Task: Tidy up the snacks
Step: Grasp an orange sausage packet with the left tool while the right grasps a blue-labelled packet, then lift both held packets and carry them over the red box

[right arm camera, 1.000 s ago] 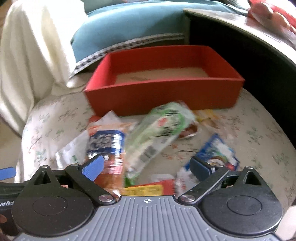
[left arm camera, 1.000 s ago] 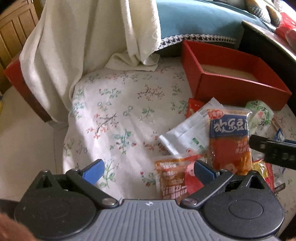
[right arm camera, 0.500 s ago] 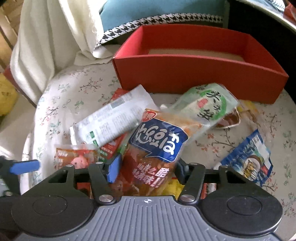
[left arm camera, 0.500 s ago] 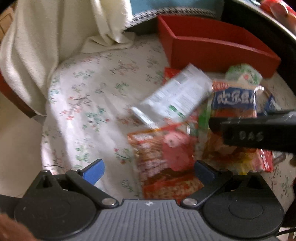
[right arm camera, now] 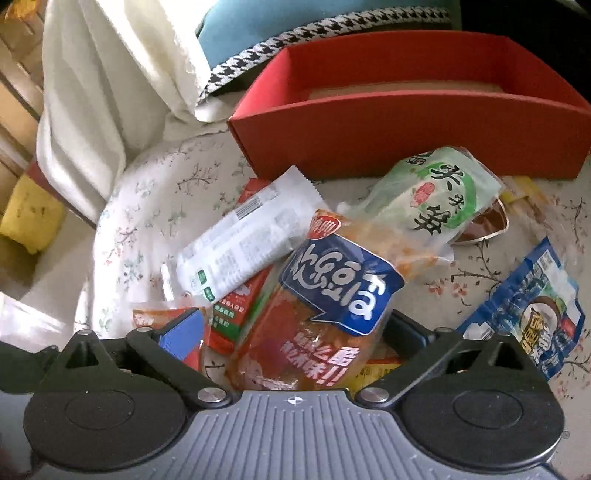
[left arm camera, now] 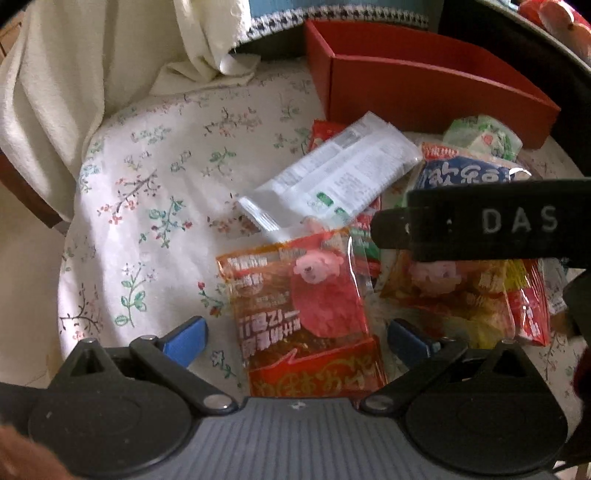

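Observation:
Several snack packets lie in a heap on a floral cloth (left arm camera: 147,206) in front of an open red box (right arm camera: 406,125). My left gripper (left arm camera: 295,338) is open, its blue pads standing on either side of a red-orange packet with a pink pig (left arm camera: 295,306) without touching it. My right gripper (right arm camera: 293,332) has its jaws opening wide; an orange packet with a blue label (right arm camera: 332,288) lies between them, unpressed. A white packet (right arm camera: 240,251) and a green packet (right arm camera: 436,195) rest further back. The right gripper's black frame (left arm camera: 480,225) crosses the left wrist view.
A blue packet (right arm camera: 528,306) lies to the right on the cloth. A cream blanket (left arm camera: 74,74) hangs at the left, and a teal cushion (right arm camera: 258,26) sits behind the box. A dark furniture edge (left arm camera: 554,55) runs along the right.
Both grippers have sunk closer to the heap. The right jaws narrowed around the blue-labelled packet half a second ago and stand wide again. The left gripper now straddles the pig packet.

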The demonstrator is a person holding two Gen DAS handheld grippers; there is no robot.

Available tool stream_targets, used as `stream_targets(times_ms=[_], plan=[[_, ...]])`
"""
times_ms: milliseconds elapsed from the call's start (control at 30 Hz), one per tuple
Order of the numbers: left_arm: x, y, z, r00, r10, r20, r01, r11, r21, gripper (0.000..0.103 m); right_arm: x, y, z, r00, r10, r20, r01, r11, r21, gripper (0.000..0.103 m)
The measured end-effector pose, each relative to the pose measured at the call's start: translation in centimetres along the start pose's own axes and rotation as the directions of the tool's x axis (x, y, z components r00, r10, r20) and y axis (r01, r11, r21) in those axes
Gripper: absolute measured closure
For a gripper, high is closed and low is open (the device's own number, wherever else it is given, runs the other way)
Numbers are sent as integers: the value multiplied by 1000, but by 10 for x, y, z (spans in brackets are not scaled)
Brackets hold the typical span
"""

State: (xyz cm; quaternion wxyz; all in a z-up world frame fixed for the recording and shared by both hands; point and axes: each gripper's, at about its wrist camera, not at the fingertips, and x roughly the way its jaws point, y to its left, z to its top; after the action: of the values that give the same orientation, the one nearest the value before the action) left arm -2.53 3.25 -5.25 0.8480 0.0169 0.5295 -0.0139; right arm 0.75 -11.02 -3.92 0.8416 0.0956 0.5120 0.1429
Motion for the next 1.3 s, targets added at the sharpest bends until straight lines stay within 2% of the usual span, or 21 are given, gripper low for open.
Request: stream_targets(times_ms=[67,133,167,233,367,467,567,667,833,1133,1300], plan=[[1,2,3,1000,-5,16,5,1000,-3,4,3,7,-1,999,-28,-16,27,998,-60,1],[2,3,6,1000,-11,13,11,1000,-5,4,3,17,-4,995,-96,-12,94,988,-123,14],[2,4,6,1000,-13,11,13,1000,-2,4,2,23,-6,989,-148,-3,146,975,-169,25],[0,4,5,1000,-16,10,16,1000,0,8,-3,23,-8,992,-128,2,126,976,-178,32],[-9,6,4,999,-28,32,28,1000,0,36,-12,13,-7,995,-103,5,103,986,-129,41],[-11,10,5,999,-37,31,37,999,-16,40,-27,6,-5,997,-73,33,76,992,-101,55],[-11,11,4,999,-36,27,36,999,-18,41,-33,-5,-3,998,-51,43,54,996,-66,59],[-13,15,4,999,-49,22,49,998,-38,41,-40,-16,0,999,-2,52,3,1000,-20,68],[-25,21,8,994,-93,64,98,992,-76,41,-52,-28,4,996,18,90,-20,999,30,69],[-40,20,21,978,-166,127,177,981,-84,41,-75,-42,9,984,49,170,-66,993,94,70],[-42,17,35,972,-182,151,194,979,-70,41,-80,-46,16,978,58,200,-83,989,123,70]])
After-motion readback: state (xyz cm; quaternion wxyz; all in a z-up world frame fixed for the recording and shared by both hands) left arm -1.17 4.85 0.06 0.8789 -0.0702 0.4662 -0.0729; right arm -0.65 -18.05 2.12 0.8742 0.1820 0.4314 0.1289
